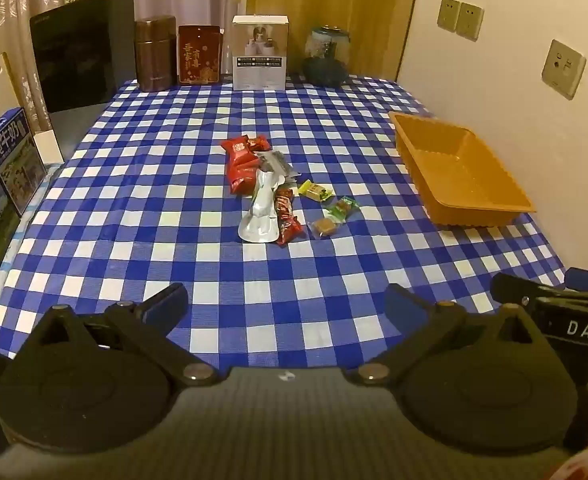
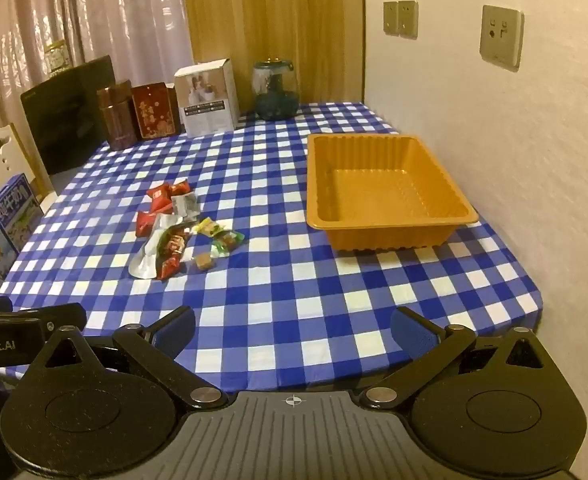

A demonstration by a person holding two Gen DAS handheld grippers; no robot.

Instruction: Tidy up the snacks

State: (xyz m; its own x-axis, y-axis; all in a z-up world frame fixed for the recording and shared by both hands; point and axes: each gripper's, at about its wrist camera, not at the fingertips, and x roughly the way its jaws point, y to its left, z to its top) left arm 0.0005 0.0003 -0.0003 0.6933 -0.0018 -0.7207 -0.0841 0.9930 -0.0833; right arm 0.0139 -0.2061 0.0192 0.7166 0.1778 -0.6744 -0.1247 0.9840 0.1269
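A heap of wrapped snacks (image 1: 269,188) (image 2: 177,232) lies mid-table on the blue-and-white checked cloth: red packets (image 1: 239,160), a silver pouch (image 1: 259,212), a red bar (image 1: 287,216) and small green and yellow sweets (image 1: 336,212). An orange plastic tray (image 1: 494,208) (image 2: 322,184) stands empty by the right wall. My left gripper (image 1: 287,304) hovers open over the near table edge, well short of the heap. To its right, my right gripper (image 2: 294,324) is open too, nothing between its fingers; its body shows in the left wrist view (image 1: 554,312).
Along the back stand a brown canister (image 1: 155,54), a red tin (image 1: 199,54), a white box (image 1: 259,54) and a glass jar (image 1: 328,56). A black panel (image 1: 81,52) and milk cartons (image 1: 9,160) sit left. Wall with sockets (image 2: 502,36) bounds the right.
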